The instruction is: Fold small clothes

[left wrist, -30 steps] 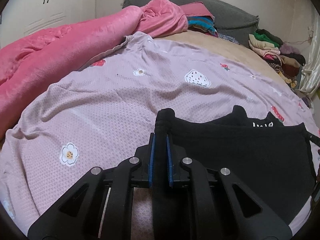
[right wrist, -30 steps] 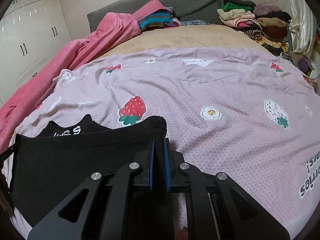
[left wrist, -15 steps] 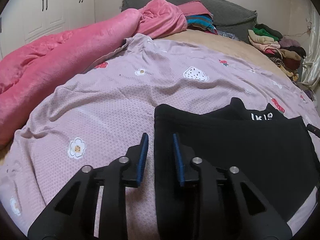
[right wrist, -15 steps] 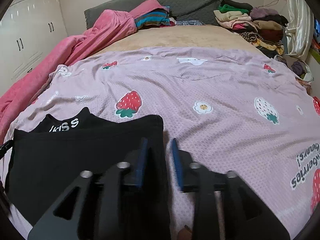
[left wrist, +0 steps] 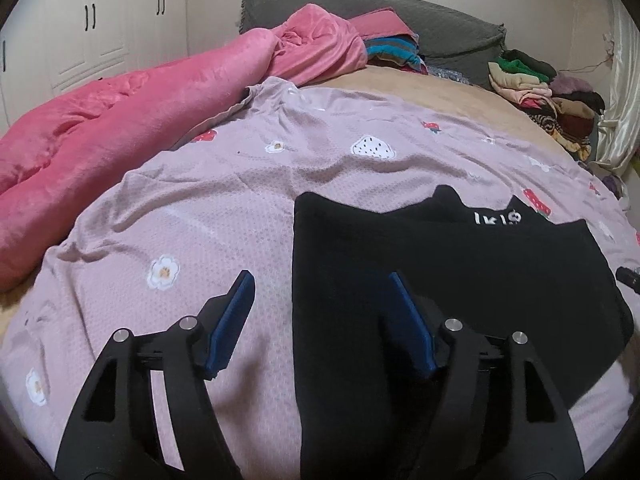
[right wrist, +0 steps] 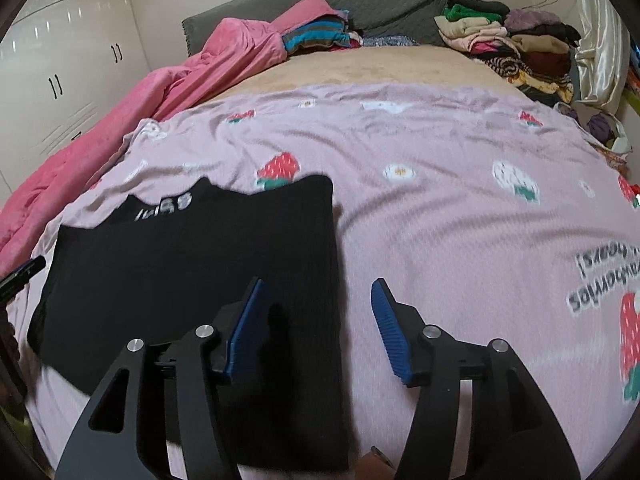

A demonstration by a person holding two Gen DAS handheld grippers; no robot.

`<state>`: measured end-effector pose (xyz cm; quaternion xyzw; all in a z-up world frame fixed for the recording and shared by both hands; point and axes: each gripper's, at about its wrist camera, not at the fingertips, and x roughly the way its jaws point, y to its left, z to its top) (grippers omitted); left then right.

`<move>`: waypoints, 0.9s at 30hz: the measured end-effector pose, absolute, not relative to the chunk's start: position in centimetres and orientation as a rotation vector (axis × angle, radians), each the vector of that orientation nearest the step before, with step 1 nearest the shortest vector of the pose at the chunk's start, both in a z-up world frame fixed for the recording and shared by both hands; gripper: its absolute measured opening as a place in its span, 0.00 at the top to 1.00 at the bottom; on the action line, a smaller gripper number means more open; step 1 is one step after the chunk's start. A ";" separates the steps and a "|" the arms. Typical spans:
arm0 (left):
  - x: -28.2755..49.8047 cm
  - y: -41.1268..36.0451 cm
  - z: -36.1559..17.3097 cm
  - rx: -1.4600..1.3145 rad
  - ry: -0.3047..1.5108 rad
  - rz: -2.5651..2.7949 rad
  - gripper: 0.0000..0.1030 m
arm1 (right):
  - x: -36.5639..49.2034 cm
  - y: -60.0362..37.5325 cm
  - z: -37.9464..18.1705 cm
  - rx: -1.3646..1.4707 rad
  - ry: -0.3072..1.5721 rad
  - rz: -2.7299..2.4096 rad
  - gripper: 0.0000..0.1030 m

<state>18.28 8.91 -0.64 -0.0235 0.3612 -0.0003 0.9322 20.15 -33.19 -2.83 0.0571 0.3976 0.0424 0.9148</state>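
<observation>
A small black garment [left wrist: 460, 276] with white lettering lies flat, folded over on itself, on the lilac strawberry-print sheet [left wrist: 224, 208]. It also shows in the right wrist view [right wrist: 192, 264]. My left gripper [left wrist: 320, 300] is open and empty, its jaws straddling the garment's left edge from above. My right gripper [right wrist: 318, 308] is open and empty, straddling the garment's right edge. The tip of the other gripper shows at the frame edge in each view.
A pink quilt [left wrist: 120, 120] lies bunched along the left side of the bed. A grey headboard [right wrist: 360, 4] stands at the back. A stack of folded clothes [right wrist: 512, 48] sits at the far right. White wardrobe doors [left wrist: 80, 32] stand at the left.
Both grippers were shut on the garment's top corners, then opened and let go. The garment now lies flat, and both grippers have drawn back and opened wide.
</observation>
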 end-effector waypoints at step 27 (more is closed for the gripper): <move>12.4 11.3 -4.2 -0.427 0.916 -0.168 0.89 | 15.8 -33.6 -3.2 0.193 0.836 0.215 0.92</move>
